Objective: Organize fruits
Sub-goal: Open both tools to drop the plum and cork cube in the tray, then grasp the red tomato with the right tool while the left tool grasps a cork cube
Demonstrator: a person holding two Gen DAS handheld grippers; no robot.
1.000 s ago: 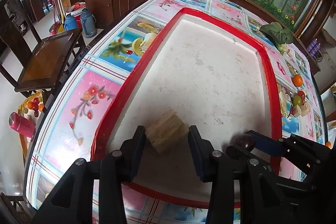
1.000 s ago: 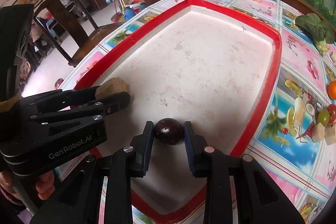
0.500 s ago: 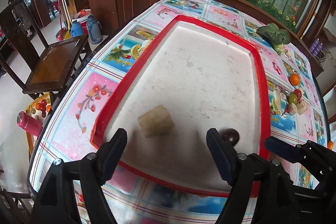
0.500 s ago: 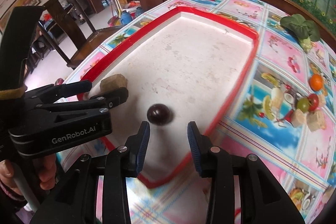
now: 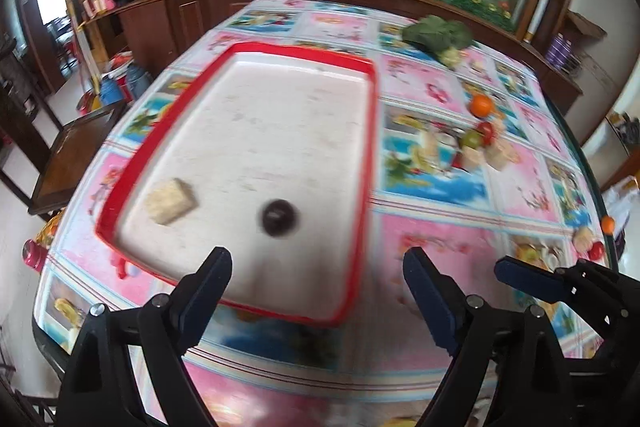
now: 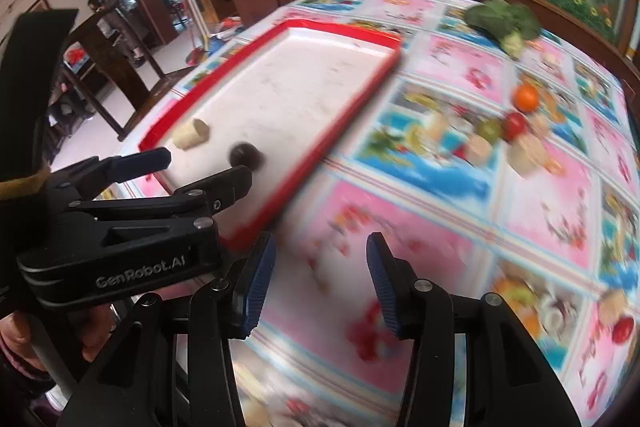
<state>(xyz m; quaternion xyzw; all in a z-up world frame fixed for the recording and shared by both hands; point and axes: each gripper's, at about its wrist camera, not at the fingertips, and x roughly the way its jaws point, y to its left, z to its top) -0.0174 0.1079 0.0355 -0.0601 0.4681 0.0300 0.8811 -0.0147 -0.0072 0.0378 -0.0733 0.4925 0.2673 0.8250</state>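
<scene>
While both tools, left tool (image 5: 316, 275) and right tool (image 6: 320, 267), gape wide and hold nothing, the red tray (image 5: 370, 131) holds only a tan block (image 5: 171, 201) and a dark round fruit (image 5: 279, 217); an orange (image 5: 481, 105), a tomato (image 5: 486, 132) and other pieces lie unsorted on the counter (image 5: 440, 227).

A red-rimmed white tray (image 5: 362, 163) holds a tan block (image 5: 171, 201) and dark maroon fruit (image 5: 279, 217) on a pink-and-blue fruit-print tablecloth (image 5: 436, 87).

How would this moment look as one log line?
left hand-held gripper: open | right hand-held gripper: open | tray: dark fruit, tan block
</scene>
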